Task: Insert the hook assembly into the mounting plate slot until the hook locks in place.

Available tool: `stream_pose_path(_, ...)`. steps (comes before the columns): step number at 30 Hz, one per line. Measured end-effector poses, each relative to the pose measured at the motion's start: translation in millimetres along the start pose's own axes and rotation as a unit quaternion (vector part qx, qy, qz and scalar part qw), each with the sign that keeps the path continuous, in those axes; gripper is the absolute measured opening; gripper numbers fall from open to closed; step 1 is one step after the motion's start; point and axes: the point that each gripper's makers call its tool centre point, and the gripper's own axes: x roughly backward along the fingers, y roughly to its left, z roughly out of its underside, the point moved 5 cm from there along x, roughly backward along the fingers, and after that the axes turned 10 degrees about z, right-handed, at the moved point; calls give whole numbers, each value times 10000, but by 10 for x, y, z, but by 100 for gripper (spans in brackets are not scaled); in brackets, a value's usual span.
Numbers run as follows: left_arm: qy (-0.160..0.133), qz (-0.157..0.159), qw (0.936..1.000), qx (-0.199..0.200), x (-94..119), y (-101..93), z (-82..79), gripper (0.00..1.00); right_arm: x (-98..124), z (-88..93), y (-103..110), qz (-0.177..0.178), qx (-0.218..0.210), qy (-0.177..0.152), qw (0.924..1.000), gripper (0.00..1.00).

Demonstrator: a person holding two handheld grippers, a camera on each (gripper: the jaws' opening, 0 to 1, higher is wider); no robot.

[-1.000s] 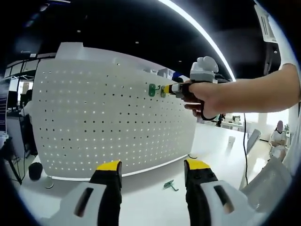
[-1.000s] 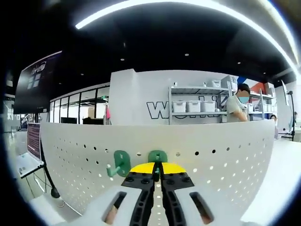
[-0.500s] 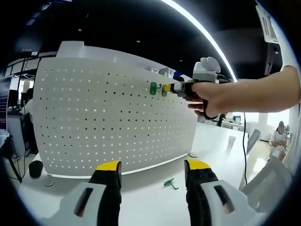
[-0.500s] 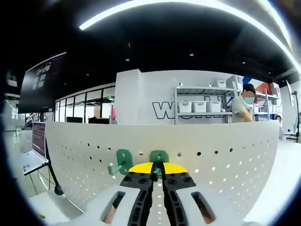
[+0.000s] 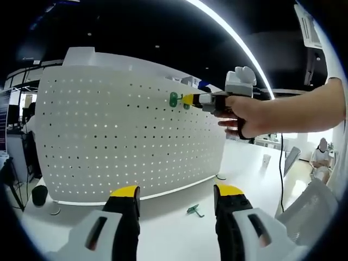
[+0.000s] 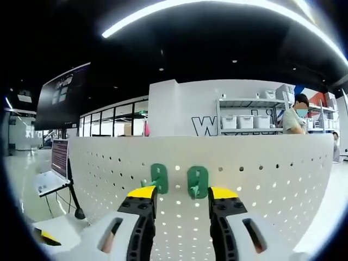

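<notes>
Right claw (image 6: 181, 197): jaws now spread apart, empty. Half a second ago they were pinched together on the hook; now there is a clear gap with the hook standing free between the yellow tips.
Hook (image 6: 197, 182): green, seated on the board near its top edge, just beside a second green hook (image 6: 158, 178) to its left. It hangs with nothing gripping it.
Meaning: the release suggests the insertion is done and the hook is holding by itself; whether it has truly locked cannot be told from here.
Left claw (image 5: 178, 197): jaws apart, empty, held low over the surface and well away from the board.
Board (image 5: 125, 136): white pegboard, upright on the white surface (image 5: 179, 228). In the left gripper view the person's hand (image 5: 247, 111) holds the right claw up at the two hooks.
Spare hook (image 5: 193, 210): green, lying on the surface near the board's foot, untouched.
Likely next: draw the right claw straight back without nudging the hook.
</notes>
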Motion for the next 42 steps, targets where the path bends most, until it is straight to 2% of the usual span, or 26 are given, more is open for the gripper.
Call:
stream_pose_path(3, 15, 12, 10000, -14, 0, -3, 6, 56, 14, 54, 23, -126, 11, 44, 9999, 48)
stream_pose_path(9, 11, 2, 10000, -8, 3, -5, 3, 56, 69, 116, 34, -202, -16, 89, 9998, 51)
stream_pose_path(19, -12, 5, 10000, 0, 14, -11, -6, 57, 107, 143, 60, -357, -32, 69, 9993, 63)
stream_pose_path(28, -45, 7, 10000, -11, 16, -14, -36, 57, 138, 133, 67, -510, -99, 27, 9986, 60)
stream_pose_path(34, -79, -8, 10000, -3, 18, -7, -52, 58, 213, 140, 66, -888, -141, -126, 9959, 60)
stream_pose_path(39, -126, 3, 9999, 37, 19, -1, -57, 59, 292, 170, 76, -1276, -358, -155, 9911, 60)
stream_pose_path(42, -109, -7, 9999, 25, 17, 1, -56, 59, 292, 200, 47, -1292, -343, -106, 9910, 59)
